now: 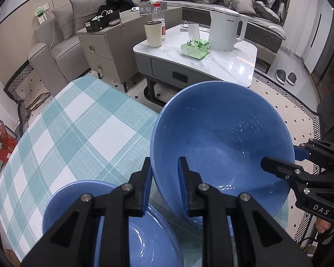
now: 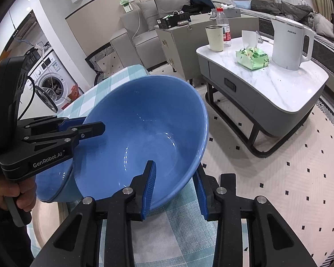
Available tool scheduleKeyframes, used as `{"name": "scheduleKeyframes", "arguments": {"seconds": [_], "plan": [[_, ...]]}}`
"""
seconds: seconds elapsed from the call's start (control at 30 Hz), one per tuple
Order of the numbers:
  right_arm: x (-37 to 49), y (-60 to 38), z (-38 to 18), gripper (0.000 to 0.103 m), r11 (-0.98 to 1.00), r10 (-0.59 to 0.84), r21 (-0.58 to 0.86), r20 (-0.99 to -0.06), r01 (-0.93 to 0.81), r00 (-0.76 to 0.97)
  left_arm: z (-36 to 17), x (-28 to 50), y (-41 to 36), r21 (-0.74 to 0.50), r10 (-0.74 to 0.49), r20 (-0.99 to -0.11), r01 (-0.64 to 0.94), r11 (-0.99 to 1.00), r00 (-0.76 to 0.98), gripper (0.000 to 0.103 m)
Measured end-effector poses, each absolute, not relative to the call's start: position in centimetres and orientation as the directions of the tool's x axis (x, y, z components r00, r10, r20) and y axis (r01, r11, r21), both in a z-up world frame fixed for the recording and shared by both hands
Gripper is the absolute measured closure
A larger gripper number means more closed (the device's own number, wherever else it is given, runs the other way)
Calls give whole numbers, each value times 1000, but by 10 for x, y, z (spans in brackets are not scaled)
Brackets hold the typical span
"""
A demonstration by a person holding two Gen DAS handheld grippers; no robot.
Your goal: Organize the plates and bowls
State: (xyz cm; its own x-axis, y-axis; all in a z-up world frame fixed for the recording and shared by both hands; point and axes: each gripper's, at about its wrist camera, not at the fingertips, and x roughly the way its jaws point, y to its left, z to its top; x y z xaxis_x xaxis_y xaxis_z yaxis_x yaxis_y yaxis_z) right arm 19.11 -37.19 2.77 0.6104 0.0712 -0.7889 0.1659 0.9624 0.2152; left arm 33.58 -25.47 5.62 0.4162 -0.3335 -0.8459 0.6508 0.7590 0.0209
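A large blue bowl hangs tilted over the edge of the checked tablecloth, held by both grippers. My left gripper is shut on its near rim, one pad inside and one outside; in the right wrist view the left gripper clamps the bowl's left rim, with a hand on its handle. My right gripper is shut on the opposite rim and appears at the bowl's right side. A blue plate lies on the table under my left gripper.
Beyond the table stands a marble coffee table with a white kettle, a tissue pack, a cup and a bottle. A grey cabinet and sofa are behind. Patterned carpet lies below; a washing machine is far left.
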Motion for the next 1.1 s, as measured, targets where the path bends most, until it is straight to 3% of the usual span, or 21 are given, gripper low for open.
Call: {"name": "scheduleKeyframes", "arguments": {"seconds": [1.1], "plan": [[168, -323, 101, 69, 985, 69, 157, -717, 65, 693, 134, 295, -191, 4, -383, -741, 574, 819, 552, 82]]}}
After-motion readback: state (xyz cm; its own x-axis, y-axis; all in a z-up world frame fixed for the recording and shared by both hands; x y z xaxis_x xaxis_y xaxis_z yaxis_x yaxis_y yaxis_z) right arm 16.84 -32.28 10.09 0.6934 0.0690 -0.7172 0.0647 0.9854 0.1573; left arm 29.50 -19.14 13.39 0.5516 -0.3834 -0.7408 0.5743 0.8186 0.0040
